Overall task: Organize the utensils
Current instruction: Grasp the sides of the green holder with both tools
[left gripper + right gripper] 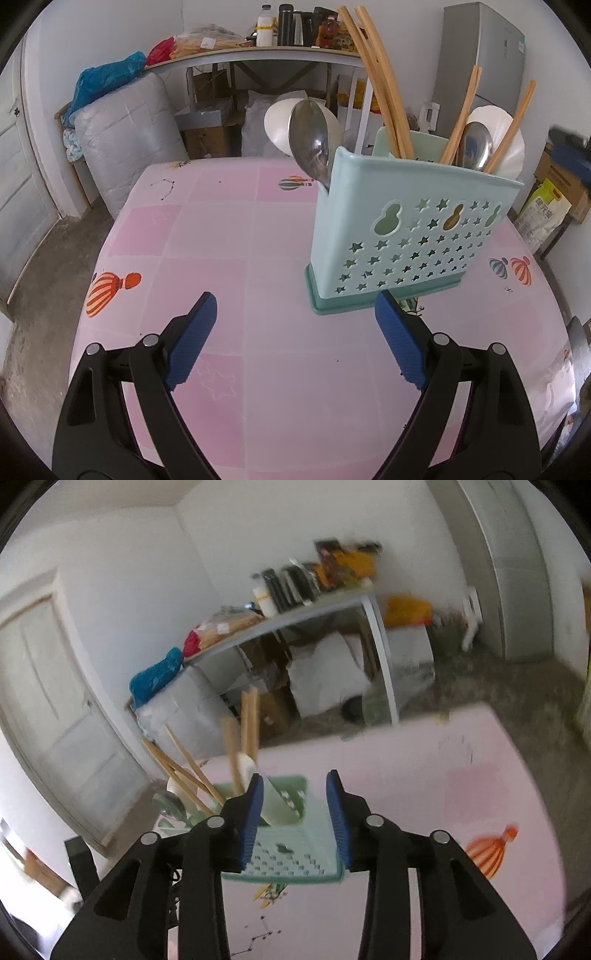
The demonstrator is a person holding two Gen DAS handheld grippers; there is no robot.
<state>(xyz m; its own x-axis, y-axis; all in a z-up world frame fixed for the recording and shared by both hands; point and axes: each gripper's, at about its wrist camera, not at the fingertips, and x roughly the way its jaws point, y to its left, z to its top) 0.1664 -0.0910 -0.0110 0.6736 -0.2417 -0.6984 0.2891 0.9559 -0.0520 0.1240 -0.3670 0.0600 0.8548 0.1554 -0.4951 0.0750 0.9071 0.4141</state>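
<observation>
A mint-green utensil holder (410,236) with star holes stands on the pink table (229,258). It holds wooden chopsticks (384,88), a metal spoon (310,140), a second metal spoon (476,146) and white ceramic spoons (496,122). My left gripper (295,314) is open and empty, low over the table just in front of the holder. My right gripper (295,786) is open and empty above the holder (291,849), which shows blurred with its chopsticks (249,723).
A cluttered shelf (258,51) with bottles and bags stands behind the table. A grey wrapped bundle (125,147) and boxes sit on the floor at the left. A grey fridge (480,55) stands at the back right. A door (55,709) is left.
</observation>
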